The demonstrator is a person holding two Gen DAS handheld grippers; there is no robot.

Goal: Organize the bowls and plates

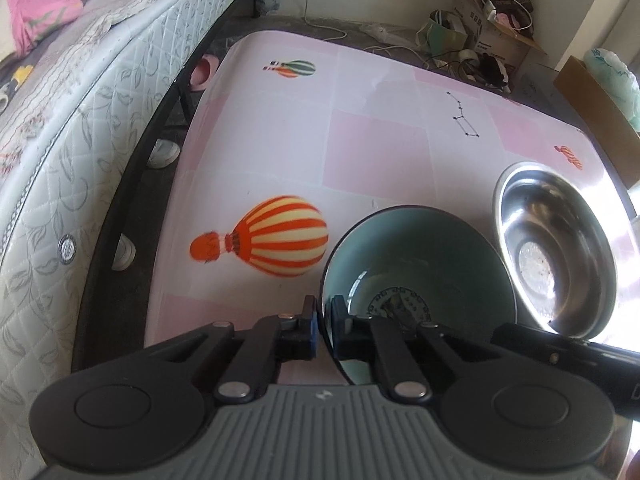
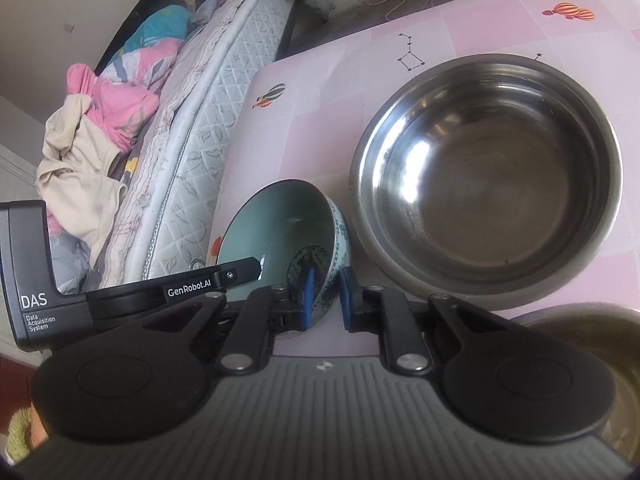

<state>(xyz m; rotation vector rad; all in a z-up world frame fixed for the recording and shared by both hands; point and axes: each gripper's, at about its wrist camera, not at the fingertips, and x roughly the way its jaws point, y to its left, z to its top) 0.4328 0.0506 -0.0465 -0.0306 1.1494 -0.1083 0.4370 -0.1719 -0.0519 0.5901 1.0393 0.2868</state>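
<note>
Both tools grip the same small teal bowl (image 1: 416, 264), tilted on edge on the pink worktop (image 1: 376, 148). The left tool (image 1: 325, 322) is clamped on its rim, one pad inside and one outside; the right tool (image 2: 325, 300) is clamped on the opposite, patterned wall. Just beside the bowl stands a wide steel bowl (image 2: 486, 176), upright and apart from both tools. Another metal vessel (image 2: 592, 364) shows at the right tool's near corner. Beyond the worktop's left edge lies a mattress (image 1: 104, 92); cardboard boxes (image 1: 496, 20) sit on the floor farther off.
</note>
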